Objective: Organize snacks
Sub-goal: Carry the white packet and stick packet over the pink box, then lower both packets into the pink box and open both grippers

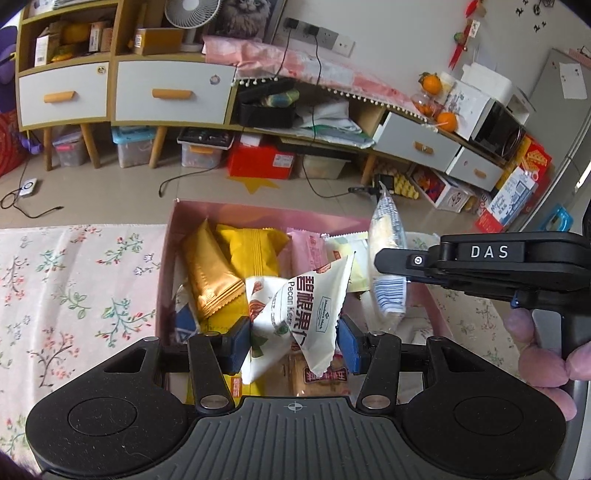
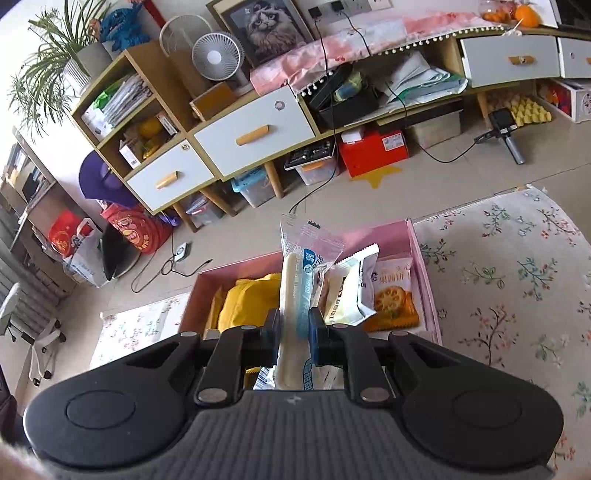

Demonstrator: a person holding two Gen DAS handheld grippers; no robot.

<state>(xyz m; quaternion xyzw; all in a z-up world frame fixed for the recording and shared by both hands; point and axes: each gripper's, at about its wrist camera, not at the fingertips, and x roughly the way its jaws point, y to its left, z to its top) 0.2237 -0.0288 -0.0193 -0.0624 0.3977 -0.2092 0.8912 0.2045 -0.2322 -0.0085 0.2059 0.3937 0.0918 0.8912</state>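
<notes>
Left gripper [image 1: 293, 341] angled downward, fingers [image 1: 238, 345] clamped on a packet, right gripper [image 2: 293, 338] angled downward, fingers pinched tight on a wrapper, person's hand [image 1: 543, 354] gripping its handle

This is a lived-in home, a sitting room. A low wooden cabinet [image 2: 236, 136] with white drawers lines the wall, carrying a cat portrait [image 2: 264, 27], desk fan [image 2: 216, 57] and houseplant [image 2: 48, 70]. Storage boxes [image 1: 133, 146] crowd the tiled floor [image 1: 110, 192].

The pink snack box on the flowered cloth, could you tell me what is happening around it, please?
A person holds a two-finger gripper in each hand over the open pink cardboard box, which already holds many packets. The left gripper is clamped on a white triangular pecan-kernel packet. The right gripper is shut on a long clear-wrapped pale pastry stick. Both packets hang above the box, not yet set down.
</notes>
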